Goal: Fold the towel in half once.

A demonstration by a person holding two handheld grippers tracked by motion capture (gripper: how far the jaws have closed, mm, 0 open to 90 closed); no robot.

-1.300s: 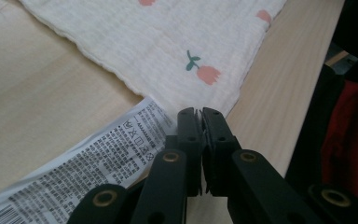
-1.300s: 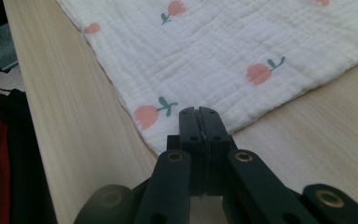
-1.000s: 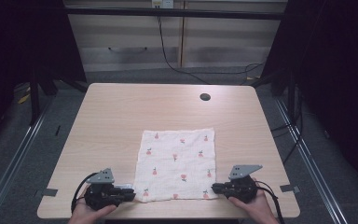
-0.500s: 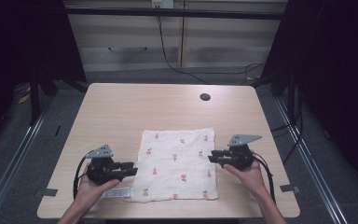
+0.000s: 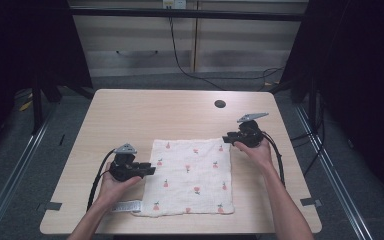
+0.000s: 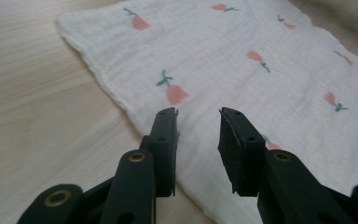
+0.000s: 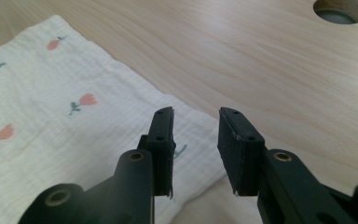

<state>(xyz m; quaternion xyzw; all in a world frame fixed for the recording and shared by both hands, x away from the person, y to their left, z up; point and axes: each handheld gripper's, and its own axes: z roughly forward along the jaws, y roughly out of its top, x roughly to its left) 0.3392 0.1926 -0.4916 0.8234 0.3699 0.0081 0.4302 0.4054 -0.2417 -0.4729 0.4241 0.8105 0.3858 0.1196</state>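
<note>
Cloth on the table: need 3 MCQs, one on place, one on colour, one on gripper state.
1. Where is the right gripper?
A. at the cloth's far right corner
B. at its near left corner
C. over the table hole

2. What colour are the flowers printed on the cloth?
A. blue
B. pink-red
C. yellow

3. How do the left gripper jaws stand?
A. clamped on the cloth
B. apart, nothing pressed between them
C. shut on the label

Key: 1 A, the high view puts it at that corner, short of the hole. 2 B, both gripper views show pink-red blooms with green stems. 3 B, the left gripper view shows a gap above the cloth edge.
</note>
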